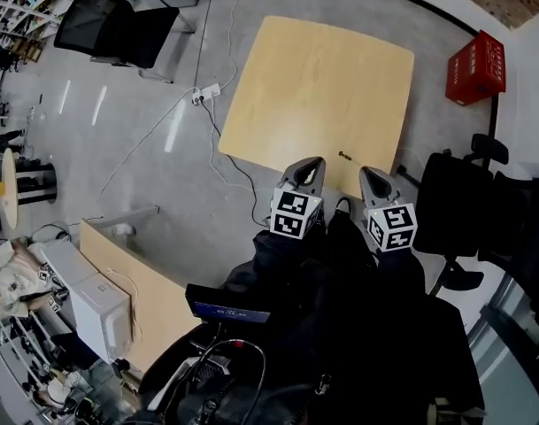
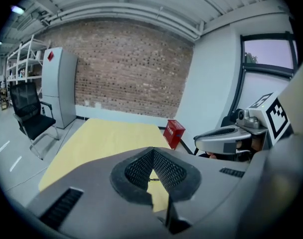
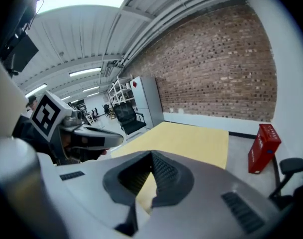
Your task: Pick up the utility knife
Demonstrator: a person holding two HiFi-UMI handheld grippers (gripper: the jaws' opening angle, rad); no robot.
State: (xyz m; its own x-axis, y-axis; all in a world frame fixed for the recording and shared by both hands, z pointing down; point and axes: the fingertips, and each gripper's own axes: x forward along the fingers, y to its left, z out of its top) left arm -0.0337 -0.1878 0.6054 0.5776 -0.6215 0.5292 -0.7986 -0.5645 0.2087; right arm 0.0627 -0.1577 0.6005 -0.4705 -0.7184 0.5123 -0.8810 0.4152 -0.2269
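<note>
The utility knife [image 1: 344,156] is a small dark object lying near the front edge of the light wooden table [image 1: 313,87]. My left gripper [image 1: 314,164] hangs just in front of that edge, a little left of the knife, and is shut and empty. My right gripper [image 1: 369,174] sits beside it, slightly right of the knife, also shut with nothing in it. In the left gripper view the knife [image 2: 153,179] shows as a thin dark sliver through the notch between the closed jaws of my left gripper [image 2: 153,156]. The right gripper view shows my right gripper [image 3: 150,158] with only the table [image 3: 191,141] beyond it.
A red box [image 1: 475,67] stands on the floor right of the table. A black office chair [image 1: 119,25] is at the far left, another black chair [image 1: 468,206] close on the right. A power strip [image 1: 207,91] and cables lie on the floor left of the table. A second desk [image 1: 136,282] is at lower left.
</note>
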